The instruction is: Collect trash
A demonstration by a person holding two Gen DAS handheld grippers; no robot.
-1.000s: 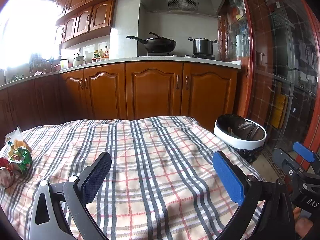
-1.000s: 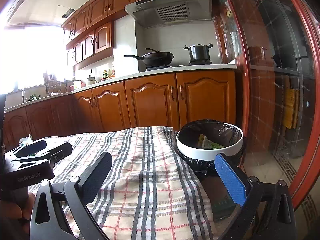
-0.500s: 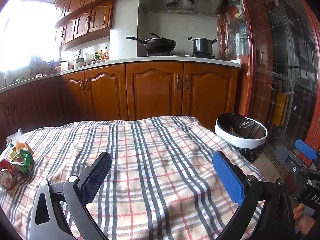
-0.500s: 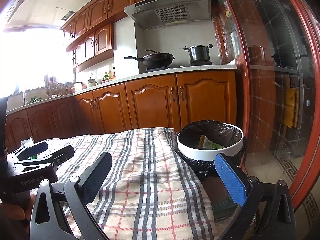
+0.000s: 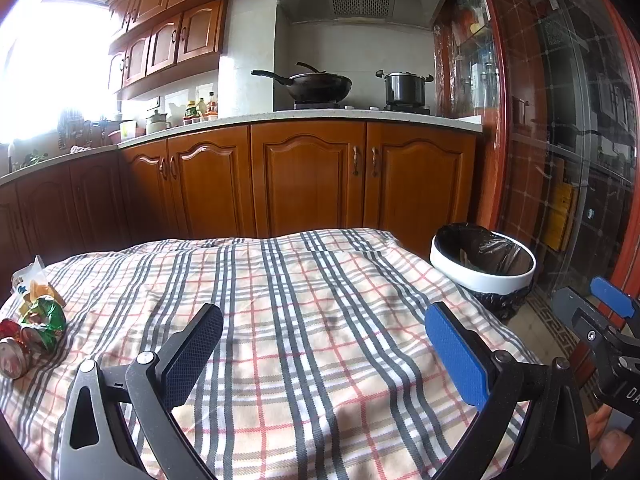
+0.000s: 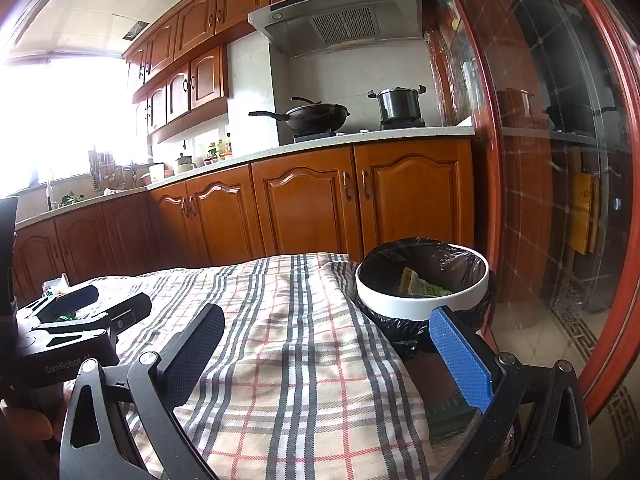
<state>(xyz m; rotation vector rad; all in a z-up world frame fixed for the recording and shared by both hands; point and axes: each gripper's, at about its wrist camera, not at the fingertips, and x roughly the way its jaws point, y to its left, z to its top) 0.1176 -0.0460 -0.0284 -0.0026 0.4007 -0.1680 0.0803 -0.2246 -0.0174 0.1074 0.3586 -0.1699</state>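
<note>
Hovering above a plaid tablecloth (image 5: 320,320), the left gripper (image 5: 324,356) is seen with its jaws spread wide and nothing held between them. The right gripper (image 6: 326,360) is likewise seen spread wide and empty, over the right edge of the same cloth. A small heap of trash (image 5: 30,320), made up of crumpled green and red wrappers and a can lying on its side, is found at the far left edge of the table, well apart from both grippers. A white-rimmed bin (image 6: 420,304) lined with a black bag is placed on the floor just beside the right end of the table, and a green and yellow wrapper (image 6: 420,286) is seen lying inside it. Wooden cabinets (image 5: 312,176) are seen along the far side, with a wok (image 5: 316,86) and a pot (image 5: 404,88) set on the stove.
</note>
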